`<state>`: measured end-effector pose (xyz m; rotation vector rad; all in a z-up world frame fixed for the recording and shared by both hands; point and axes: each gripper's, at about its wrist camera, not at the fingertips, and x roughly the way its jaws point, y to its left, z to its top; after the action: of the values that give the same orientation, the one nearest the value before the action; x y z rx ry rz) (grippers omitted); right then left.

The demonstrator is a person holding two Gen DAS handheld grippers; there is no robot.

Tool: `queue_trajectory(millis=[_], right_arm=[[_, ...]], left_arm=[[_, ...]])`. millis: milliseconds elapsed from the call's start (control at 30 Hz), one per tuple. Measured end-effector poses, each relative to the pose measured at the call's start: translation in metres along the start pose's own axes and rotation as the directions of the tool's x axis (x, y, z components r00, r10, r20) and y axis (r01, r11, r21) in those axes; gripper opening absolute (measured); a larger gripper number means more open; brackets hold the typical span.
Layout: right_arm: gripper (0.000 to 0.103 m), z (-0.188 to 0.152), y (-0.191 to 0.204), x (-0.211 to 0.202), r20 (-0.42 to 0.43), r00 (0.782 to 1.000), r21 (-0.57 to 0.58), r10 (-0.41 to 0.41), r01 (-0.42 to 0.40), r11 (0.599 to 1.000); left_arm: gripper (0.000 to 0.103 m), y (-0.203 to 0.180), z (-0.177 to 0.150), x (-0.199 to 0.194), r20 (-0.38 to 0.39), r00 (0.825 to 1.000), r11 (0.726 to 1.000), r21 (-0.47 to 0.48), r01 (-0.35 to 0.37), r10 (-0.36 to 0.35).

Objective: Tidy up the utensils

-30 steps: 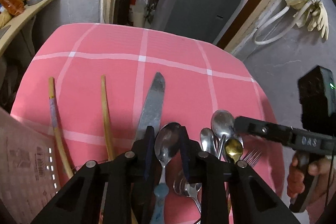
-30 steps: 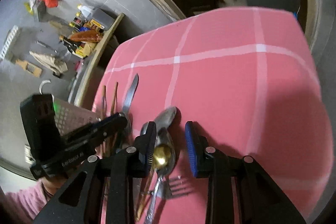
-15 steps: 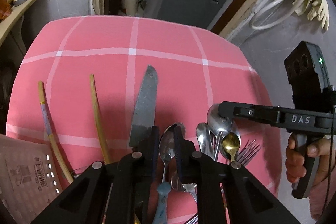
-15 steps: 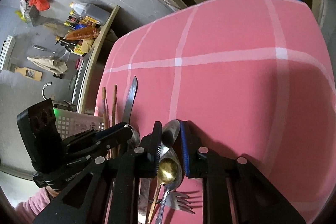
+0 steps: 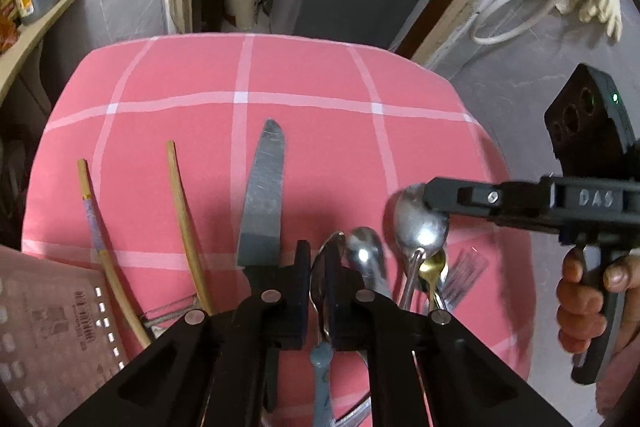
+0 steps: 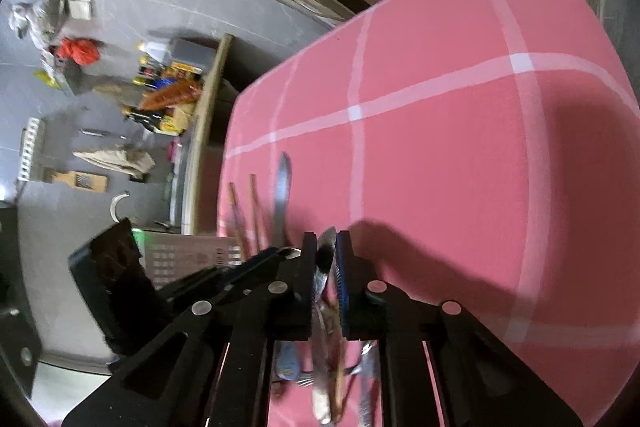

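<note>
Moved: both fingers pairs narrowed onto spoons.
Spoons: beside knife (image 5: 262,195); four visible.
Left gripper (image 5: 318,269): clamped on blue-handled spoon (image 5: 320,279).
Right gripper (image 6: 325,259): closing on big spoon (image 5: 418,223).
Handling: stiff, light, slippery; grip necks.
Count: two chopsticks (image 5: 186,223), one fork (image 5: 464,269).

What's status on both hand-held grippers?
Left hand-held gripper shut on blue-handled spoon. Right hand-held gripper closing on steel spoon. Knife close alongside.
</note>
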<state>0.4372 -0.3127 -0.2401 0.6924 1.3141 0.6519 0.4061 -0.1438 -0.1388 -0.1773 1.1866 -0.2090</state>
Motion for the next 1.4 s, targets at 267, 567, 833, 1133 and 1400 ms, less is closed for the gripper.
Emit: queue_trajectory(millis=[267, 567, 833, 1133, 1400], right_arm=[[0.005, -0.013, 0.020, -0.035, 0.069, 0.997, -0.068, 0.040, -0.035, 0.997], [0.002, -0.039, 0.036, -0.085, 0.201, 0.974, -0.071, 0.106, -0.093, 0.993], [0.002, -0.049, 0.085, -0.131, 0.332, 0.934, -0.153, 0.129, -0.082, 0.985], [0.002, -0.047, 0.169, -0.132, 0.370, 0.877, -0.278, 0.307, -0.211, 0.937], [0.002, -0.041, 0.240, -0.061, 0.299, 0.878, -0.405, 0.374, -0.238, 0.883]], left_arm=[[0.003, -0.002, -0.007, -0.023, 0.027, 1.000, 0.999, 0.033, -0.014, 0.013], [0.002, -0.024, -0.015, -0.071, 0.177, 0.980, 0.989, 0.096, -0.112, 0.094], [0.002, -0.023, -0.025, -0.135, 0.406, 0.907, 0.984, 0.085, -0.155, 0.108], [0.002, 0.023, -0.006, -0.242, 0.593, 0.785, 0.975, 0.002, -0.224, 0.180], [0.002, 0.083, -0.006, -0.273, 0.682, 0.653, 0.930, -0.114, -0.350, 0.329]])
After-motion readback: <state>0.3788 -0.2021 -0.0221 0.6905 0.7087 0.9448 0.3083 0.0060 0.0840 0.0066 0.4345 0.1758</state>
